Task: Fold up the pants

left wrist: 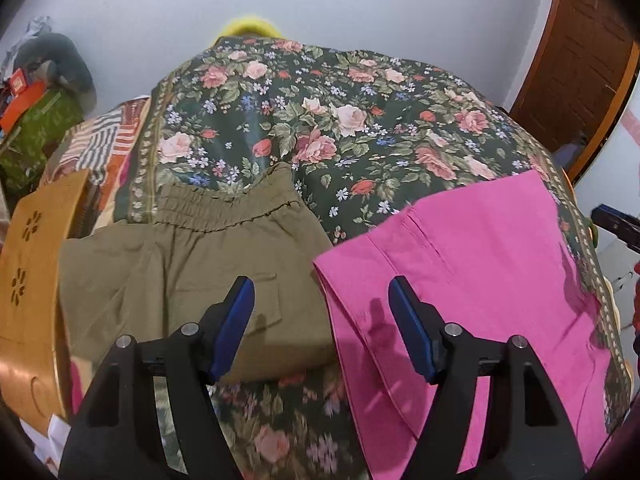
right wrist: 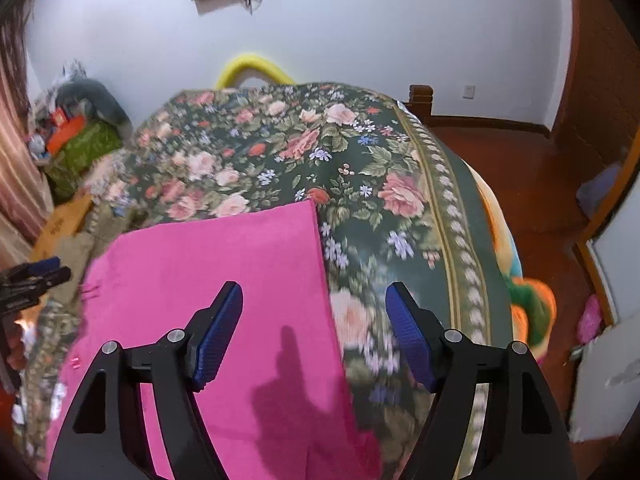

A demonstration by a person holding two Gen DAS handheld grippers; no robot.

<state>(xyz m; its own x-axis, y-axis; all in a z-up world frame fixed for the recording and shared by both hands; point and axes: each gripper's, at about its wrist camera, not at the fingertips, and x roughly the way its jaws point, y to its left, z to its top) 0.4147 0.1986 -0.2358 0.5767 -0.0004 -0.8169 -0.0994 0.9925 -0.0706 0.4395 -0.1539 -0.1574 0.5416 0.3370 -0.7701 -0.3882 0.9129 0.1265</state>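
Pink pants (left wrist: 472, 280) lie flat on the floral bedspread (left wrist: 320, 120), and they also show in the right wrist view (right wrist: 224, 280). Folded olive pants (left wrist: 192, 272) with an elastic waistband lie to their left. My left gripper (left wrist: 322, 292) is open and empty, hovering above the gap between the two garments. My right gripper (right wrist: 314, 298) is open and empty, above the right edge of the pink pants. The right gripper's tip shows at the right edge of the left wrist view (left wrist: 616, 226), and the left gripper shows at the left edge of the right wrist view (right wrist: 32, 276).
A wooden board (left wrist: 32, 280) stands at the bed's left side. Clutter and a green bag (right wrist: 80, 148) sit in the far left corner. A wooden door (left wrist: 580, 52) is at the right. A red floor (right wrist: 520, 168) and colourful bedding (right wrist: 528, 304) lie beside the bed.
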